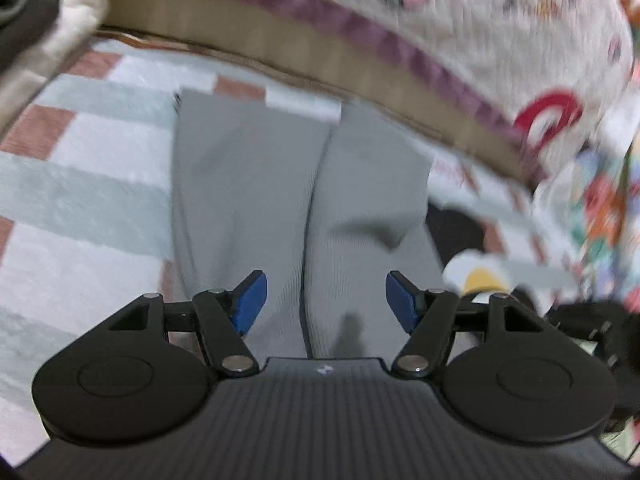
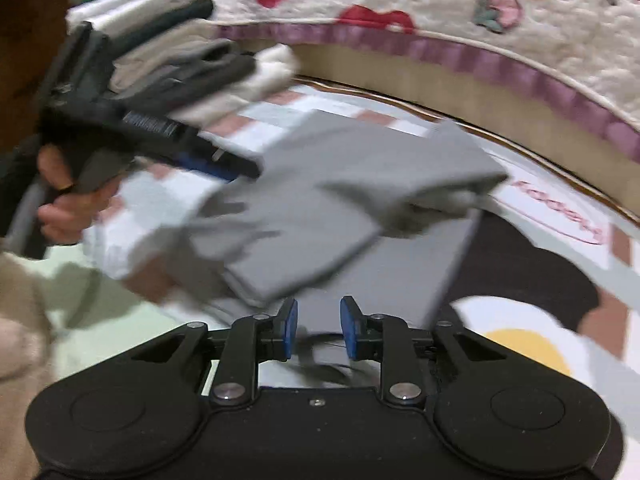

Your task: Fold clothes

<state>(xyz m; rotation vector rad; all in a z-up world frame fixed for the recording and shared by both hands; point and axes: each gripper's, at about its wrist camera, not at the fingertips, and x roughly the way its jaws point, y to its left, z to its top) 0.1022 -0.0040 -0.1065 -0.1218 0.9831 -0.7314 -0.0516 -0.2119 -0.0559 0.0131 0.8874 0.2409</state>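
On a checked rug (image 1: 80, 184) beside a quilted bed (image 1: 500, 40), the grey garment (image 1: 256, 184) lies half folded mid-rug, soft and light, best pinched at hems; both the left gripper (image 1: 323, 300) and the right gripper (image 2: 319, 330) stand apart, holding nothing.

Black ribbed left tool (image 1: 326, 304) and right tool (image 2: 319, 330), blue pads, silver pivot screws; beige sleeve (image 2: 18, 320).

Folded trousers (image 1: 280, 200) lie on the rug (image 1: 80, 184), legs side by side, running toward the bed edge (image 1: 360, 68) behind. Stack of folded clothes (image 2: 192, 52) sits on rug at far left, by bed. Left gripper (image 1: 322, 300) above trousers' near end; right gripper (image 2: 319, 328) over their right side.
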